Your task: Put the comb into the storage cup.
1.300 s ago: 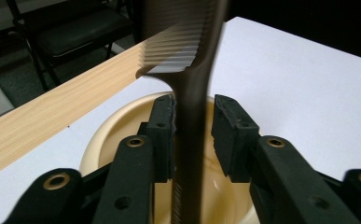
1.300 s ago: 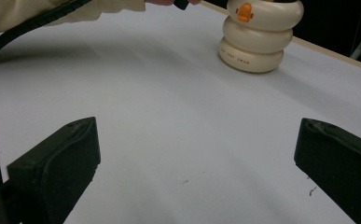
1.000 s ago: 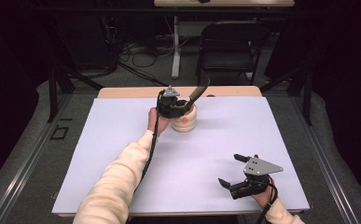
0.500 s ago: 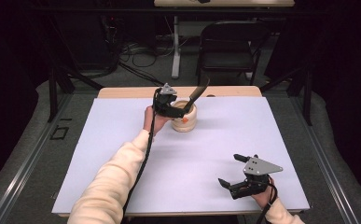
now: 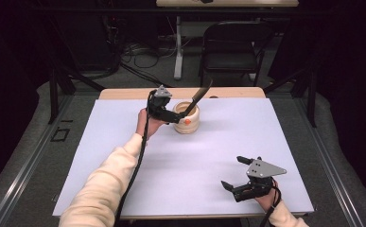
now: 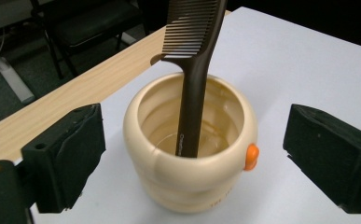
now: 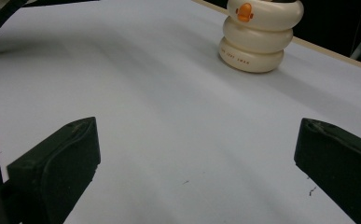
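A cream ring-shaped cup [image 5: 188,122] with an orange beak [image 6: 251,157] stands at the back middle of the white table cover [image 5: 180,161]. A dark brown comb [image 5: 197,98] stands in it, handle down, leaning to the right with its teeth [image 6: 190,28] up. My left gripper [image 5: 171,115] is just left of the cup, a little short of it. Its jaws have just been opening and nothing is between its pads [image 6: 73,149]. My right gripper [image 5: 233,172] rests open near the front right with only bare cover between its jaws; it looks toward the cup [image 7: 257,42].
The cover lies on a wooden table whose back edge [image 5: 237,92] shows just behind the cup. A black chair [image 5: 232,45] and floor cables stand beyond it. The left gripper's cable [image 5: 140,156] runs along the person's sleeve.
The left gripper has let go of the comb, opened, and drawn back a little to the left of the cup. The comb stays leaning in the cup. The right gripper has not moved.
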A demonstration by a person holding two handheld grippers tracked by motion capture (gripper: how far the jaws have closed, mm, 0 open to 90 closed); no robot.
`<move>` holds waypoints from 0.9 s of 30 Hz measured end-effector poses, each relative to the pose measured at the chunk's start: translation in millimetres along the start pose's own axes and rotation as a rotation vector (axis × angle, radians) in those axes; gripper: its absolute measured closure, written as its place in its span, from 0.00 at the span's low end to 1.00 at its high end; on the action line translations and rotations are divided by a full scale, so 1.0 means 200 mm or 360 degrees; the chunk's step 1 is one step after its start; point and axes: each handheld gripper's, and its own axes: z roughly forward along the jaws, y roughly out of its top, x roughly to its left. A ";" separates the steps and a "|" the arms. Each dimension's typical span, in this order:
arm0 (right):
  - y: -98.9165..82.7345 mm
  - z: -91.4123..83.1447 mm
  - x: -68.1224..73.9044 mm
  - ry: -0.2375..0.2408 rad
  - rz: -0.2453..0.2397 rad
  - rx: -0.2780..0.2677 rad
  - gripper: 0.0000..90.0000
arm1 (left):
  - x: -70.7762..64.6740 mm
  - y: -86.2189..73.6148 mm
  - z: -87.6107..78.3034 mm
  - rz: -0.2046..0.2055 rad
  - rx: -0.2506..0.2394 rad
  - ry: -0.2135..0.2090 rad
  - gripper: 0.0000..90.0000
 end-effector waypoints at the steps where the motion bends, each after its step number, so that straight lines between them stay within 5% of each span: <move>1: 0.00 0.00 0.00 0.0000 0.0001 -0.0001 0.00 | 0.00 -0.01 -0.01 0.0005 0.0001 0.0009 0.06; 27: 0.00 0.01 0.01 0.0028 -0.0001 0.0000 0.00 | 0.00 -0.18 -0.24 0.0053 0.0068 0.0104 0.00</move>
